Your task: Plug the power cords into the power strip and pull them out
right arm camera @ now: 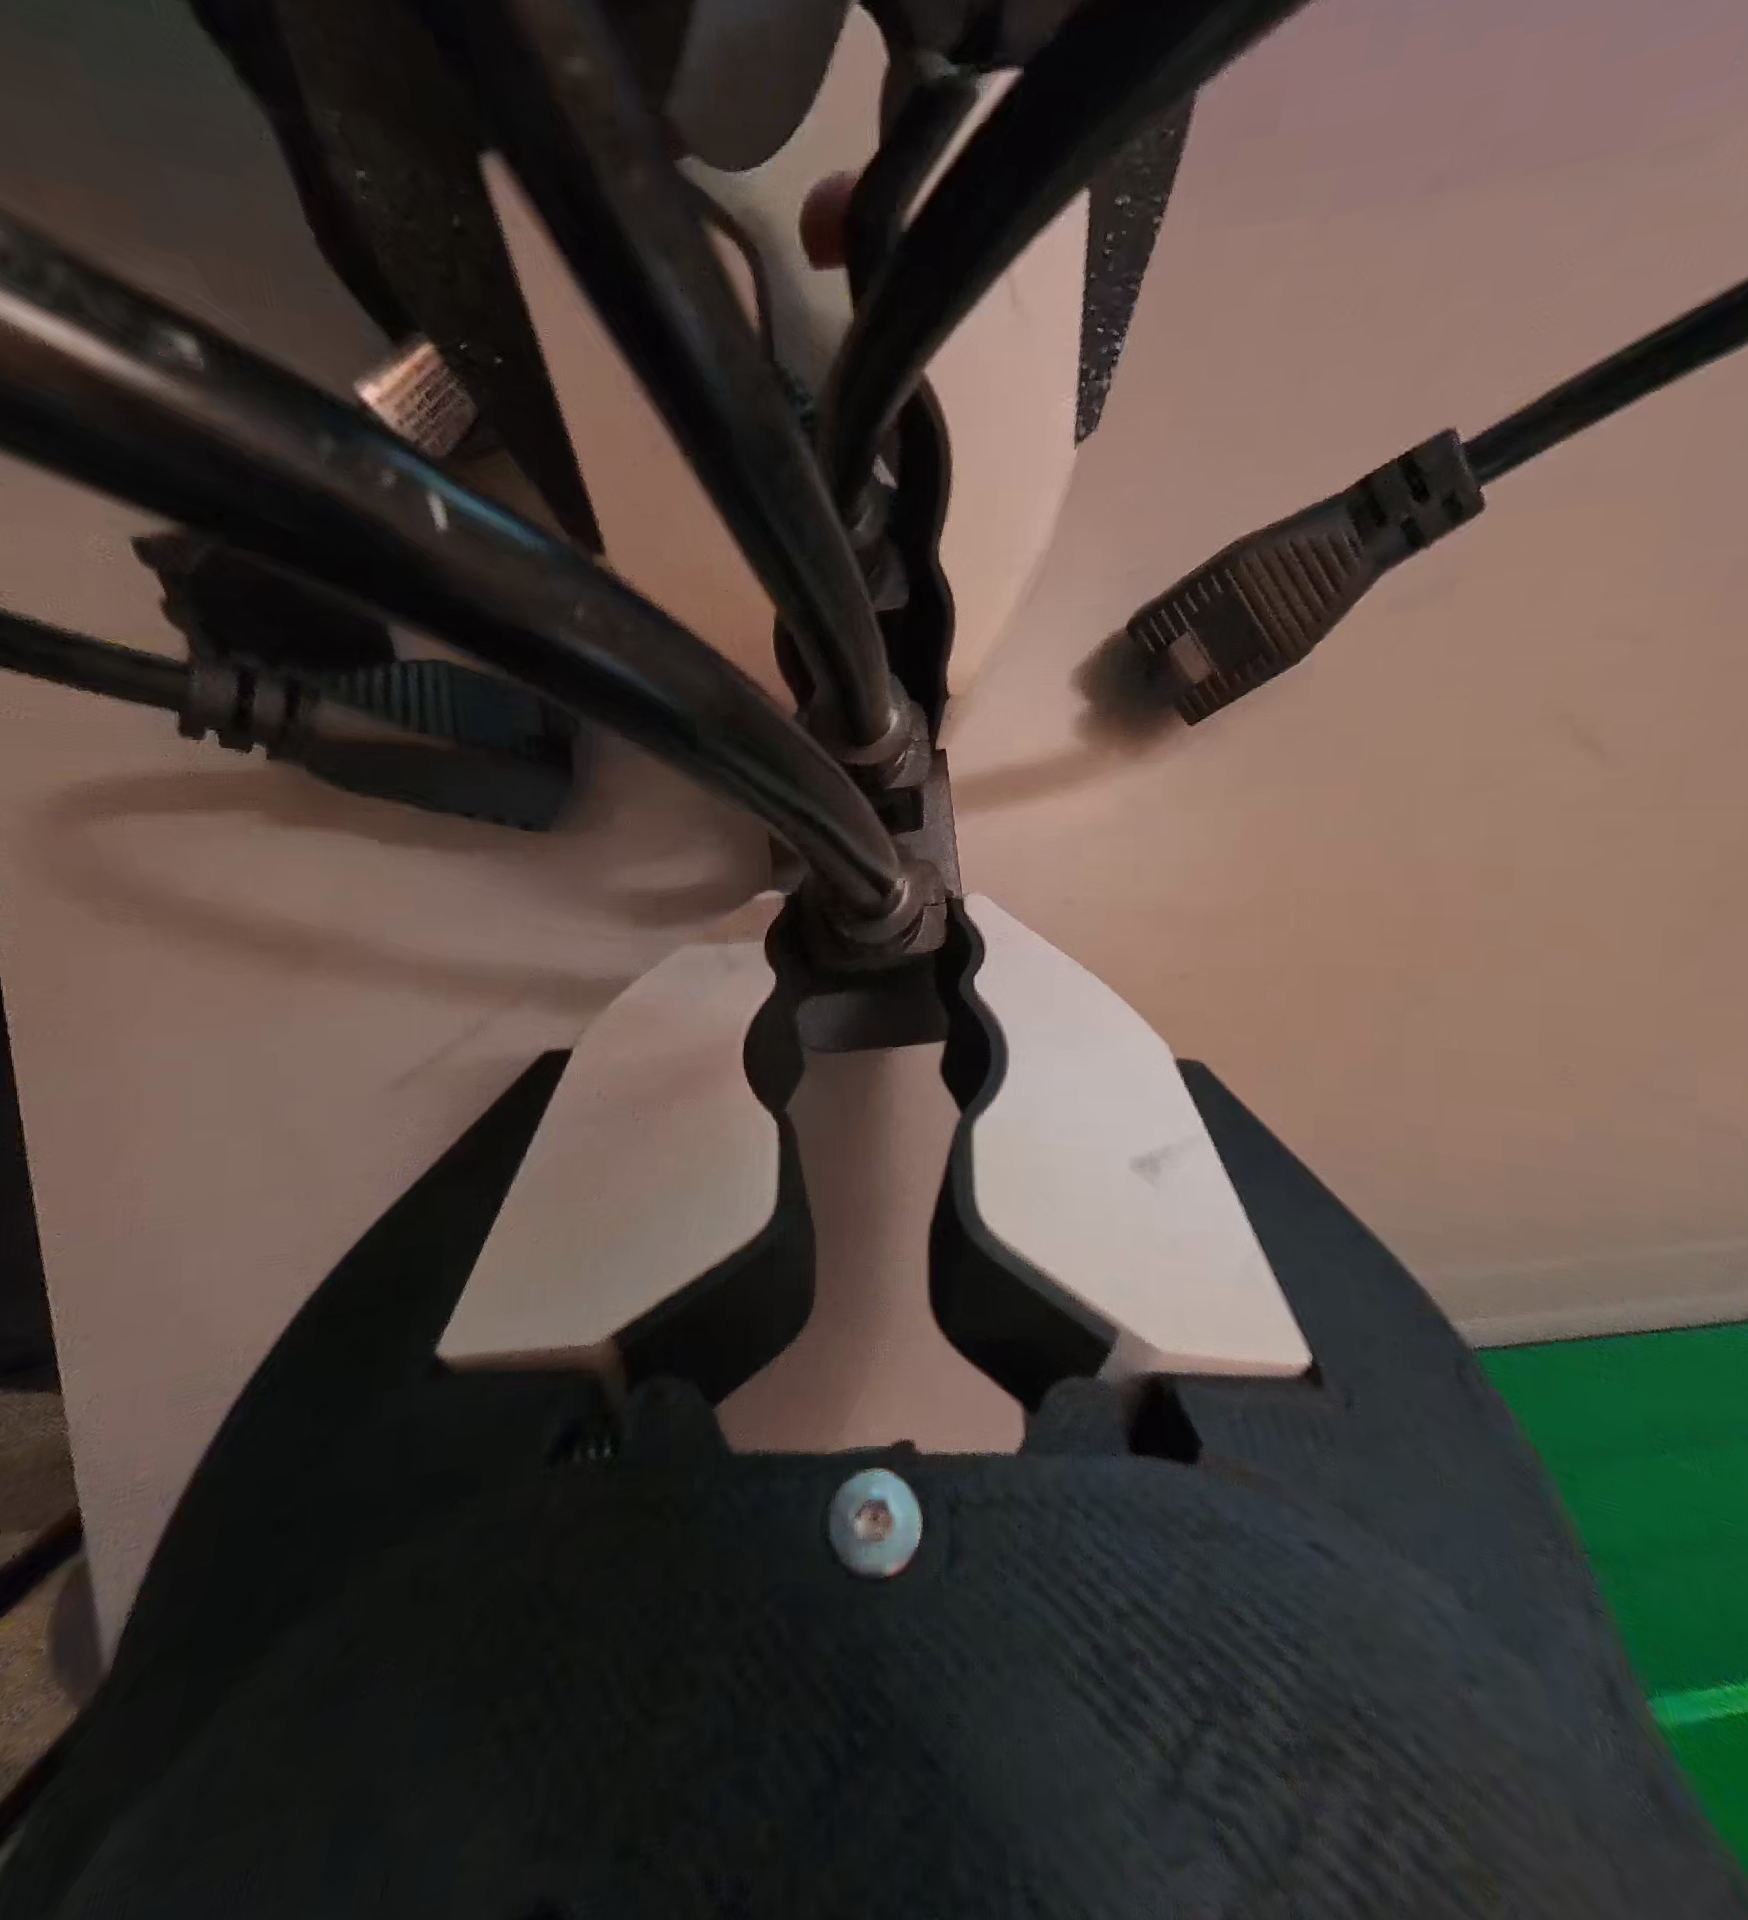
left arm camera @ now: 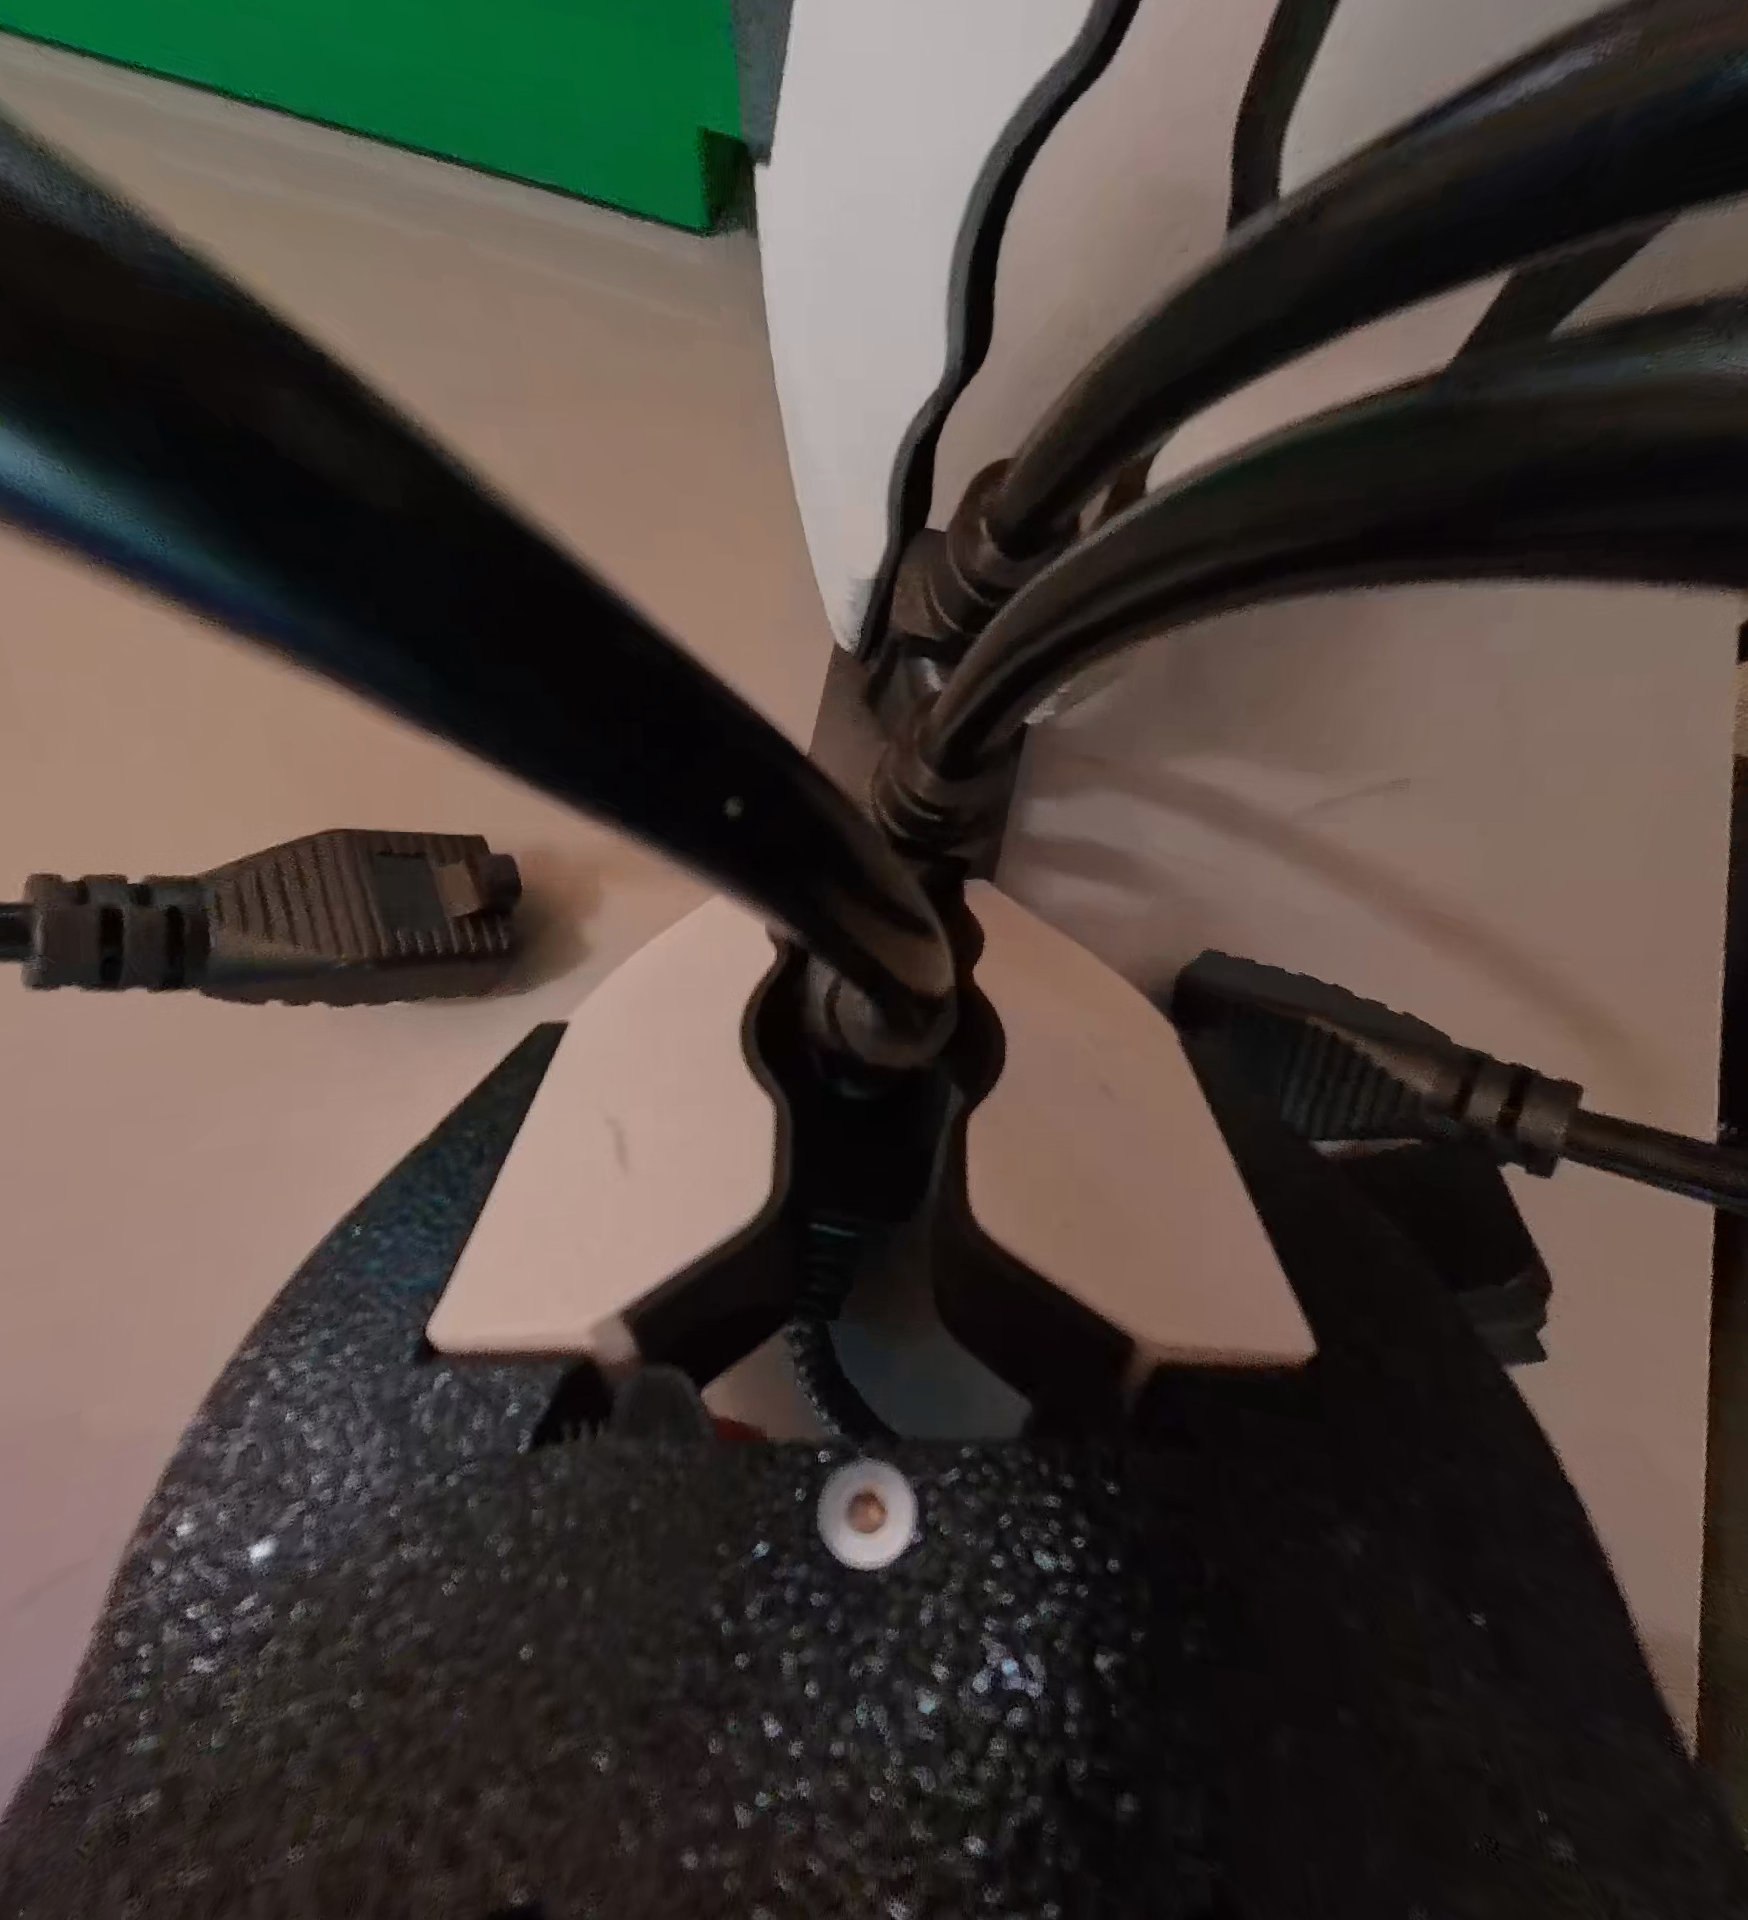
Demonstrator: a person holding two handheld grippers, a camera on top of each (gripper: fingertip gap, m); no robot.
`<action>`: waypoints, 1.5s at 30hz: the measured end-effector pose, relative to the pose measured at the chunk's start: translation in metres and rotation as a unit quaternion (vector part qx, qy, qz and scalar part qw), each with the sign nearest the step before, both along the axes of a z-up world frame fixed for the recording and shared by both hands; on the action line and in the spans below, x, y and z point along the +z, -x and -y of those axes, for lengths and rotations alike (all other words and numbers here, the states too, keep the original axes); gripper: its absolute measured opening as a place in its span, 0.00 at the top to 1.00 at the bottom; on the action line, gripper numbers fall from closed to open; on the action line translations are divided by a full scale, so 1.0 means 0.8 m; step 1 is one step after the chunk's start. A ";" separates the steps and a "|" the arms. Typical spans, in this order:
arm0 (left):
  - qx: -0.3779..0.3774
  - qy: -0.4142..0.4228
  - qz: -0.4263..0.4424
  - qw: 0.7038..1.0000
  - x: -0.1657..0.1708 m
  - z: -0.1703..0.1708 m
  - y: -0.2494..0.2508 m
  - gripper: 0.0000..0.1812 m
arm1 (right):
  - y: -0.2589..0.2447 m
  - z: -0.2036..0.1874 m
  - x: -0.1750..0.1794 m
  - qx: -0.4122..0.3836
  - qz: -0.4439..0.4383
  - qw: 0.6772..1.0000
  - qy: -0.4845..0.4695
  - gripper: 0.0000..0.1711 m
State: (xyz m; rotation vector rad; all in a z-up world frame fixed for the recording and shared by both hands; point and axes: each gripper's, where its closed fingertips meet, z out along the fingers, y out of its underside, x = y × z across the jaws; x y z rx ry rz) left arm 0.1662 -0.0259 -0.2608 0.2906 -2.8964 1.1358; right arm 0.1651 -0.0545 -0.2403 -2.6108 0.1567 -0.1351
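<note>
A dark power strip point(left arm camera: 984, 821) lies on a pale table with three black plugs standing in a row in it, their cords rising toward the cameras. My left gripper point(left arm camera: 875, 1013) is shut on the nearest plug point(left arm camera: 849, 1013), whose thick cord point(left arm camera: 350, 540) runs up and left. My right gripper point(right arm camera: 870, 1013) faces it from the other end and is shut on the dark end block of the power strip point(right arm camera: 870, 1023), just short of the nearest plug point(right arm camera: 901, 904). Each view shows the other gripper's pale finger point(left arm camera: 849, 312) beyond the row.
Two loose black plugs lie on the table either side of the strip: one point(left arm camera: 330, 914) left, one point(left arm camera: 1369, 1081) right; they also show in the right wrist view point(right arm camera: 1254, 613), point(right arm camera: 413, 717). A green surface point(left arm camera: 496, 94) borders the table. The table edge point(left arm camera: 1727, 935) is close.
</note>
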 end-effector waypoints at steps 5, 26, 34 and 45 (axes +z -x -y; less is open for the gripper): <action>0.034 -0.001 0.004 0.999 0.000 -0.002 -0.008 0.86 | -0.015 -0.001 0.001 -0.061 -0.029 0.998 -0.017 0.85; 0.026 -0.008 0.007 1.000 0.000 -0.001 -0.008 0.86 | -0.008 0.002 0.006 -0.041 -0.035 0.997 -0.062 0.87; 0.018 -0.038 0.016 0.999 -0.006 -0.001 -0.010 0.86 | -0.006 0.009 -0.001 -0.032 -0.020 0.998 -0.050 0.89; -0.016 -0.032 0.017 0.999 -0.007 0.004 -0.001 0.86 | 0.008 0.014 -0.015 0.018 -0.056 0.998 -0.007 0.73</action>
